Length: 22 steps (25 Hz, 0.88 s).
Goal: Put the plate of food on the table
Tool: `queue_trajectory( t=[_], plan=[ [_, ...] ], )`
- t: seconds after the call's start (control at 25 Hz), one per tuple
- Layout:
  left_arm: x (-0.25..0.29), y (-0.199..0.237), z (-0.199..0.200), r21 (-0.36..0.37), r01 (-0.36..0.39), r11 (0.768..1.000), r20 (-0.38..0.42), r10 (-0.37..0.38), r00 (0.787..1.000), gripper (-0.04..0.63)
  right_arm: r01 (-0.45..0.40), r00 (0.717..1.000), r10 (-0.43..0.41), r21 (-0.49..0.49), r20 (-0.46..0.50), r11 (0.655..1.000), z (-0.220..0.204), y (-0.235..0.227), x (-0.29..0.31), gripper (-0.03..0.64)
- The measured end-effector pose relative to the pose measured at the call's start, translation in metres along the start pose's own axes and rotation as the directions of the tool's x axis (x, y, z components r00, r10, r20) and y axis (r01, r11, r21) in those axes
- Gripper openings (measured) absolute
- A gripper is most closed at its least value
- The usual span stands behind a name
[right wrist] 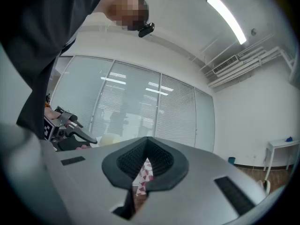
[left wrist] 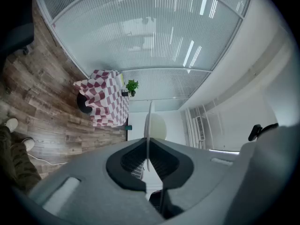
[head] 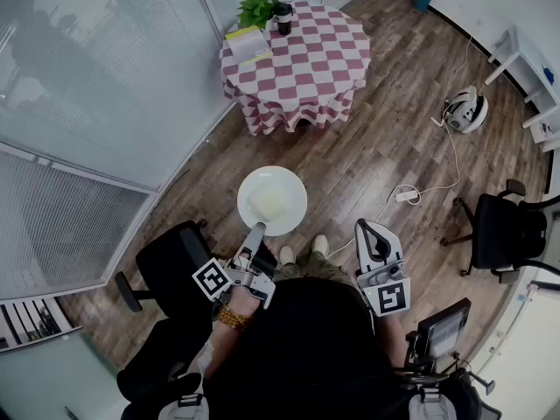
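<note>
My left gripper [head: 256, 231] pinches the near rim of the white plate [head: 284, 210], held at centre frame above the wooden floor [head: 367, 147] with a pale block of food [head: 266, 201] on it. My right gripper [head: 368, 227], lower right, has its jaws pressed together on nothing. The checked table [head: 324, 68] stands at upper centre, well apart from the plate, and carries a plant [head: 256, 9], a dark cup [head: 283, 17] and a yellow-green book [head: 248, 44]. A black chair [head: 171, 265] crowds my lower left. A power strip [head: 407, 196] lies right of the plate.

The right tool [right wrist: 147, 140] shows its jaws pressed together; the left tool [right wrist: 65, 128] sits at nine o'clock, a ceiling light [right wrist: 226, 18] at one.
</note>
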<state>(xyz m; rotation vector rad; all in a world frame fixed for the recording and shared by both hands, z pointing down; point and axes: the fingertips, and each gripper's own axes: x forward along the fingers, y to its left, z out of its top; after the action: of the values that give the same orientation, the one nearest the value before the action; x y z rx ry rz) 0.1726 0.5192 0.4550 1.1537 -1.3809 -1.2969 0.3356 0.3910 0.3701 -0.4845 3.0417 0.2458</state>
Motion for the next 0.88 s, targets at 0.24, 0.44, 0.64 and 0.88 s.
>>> queue_trajectory(
  t=[0.24,0.44,0.64,0.88],
  plan=[
    [-0.025,0.009,0.018,-0.005,-0.019,1.0,0.02,0.02,1.0,0.015,-0.014,1.0,0.014,0.018,0.0,1.0,0.002,0.029,0.002,0.009],
    [-0.037,0.012,0.027,-0.007,-0.014,1.0,0.009,0.014,1.0,0.015,-0.042,0.999,0.041,0.043,0.026,0.998,0.007,0.05,0.008,0.014],
    [-0.039,0.012,0.038,-0.017,0.005,1.0,-0.005,-0.005,1.0,0.015,-0.03,1.0,0.03,0.026,-0.008,0.999,0.001,0.064,0.018,0.015],
    [-0.041,0.013,0.059,-0.001,0.021,1.0,-0.032,-0.021,0.999,0.015,-0.004,0.999,0.005,0.005,-0.038,1.0,-0.004,0.077,0.034,0.015]
  ],
)
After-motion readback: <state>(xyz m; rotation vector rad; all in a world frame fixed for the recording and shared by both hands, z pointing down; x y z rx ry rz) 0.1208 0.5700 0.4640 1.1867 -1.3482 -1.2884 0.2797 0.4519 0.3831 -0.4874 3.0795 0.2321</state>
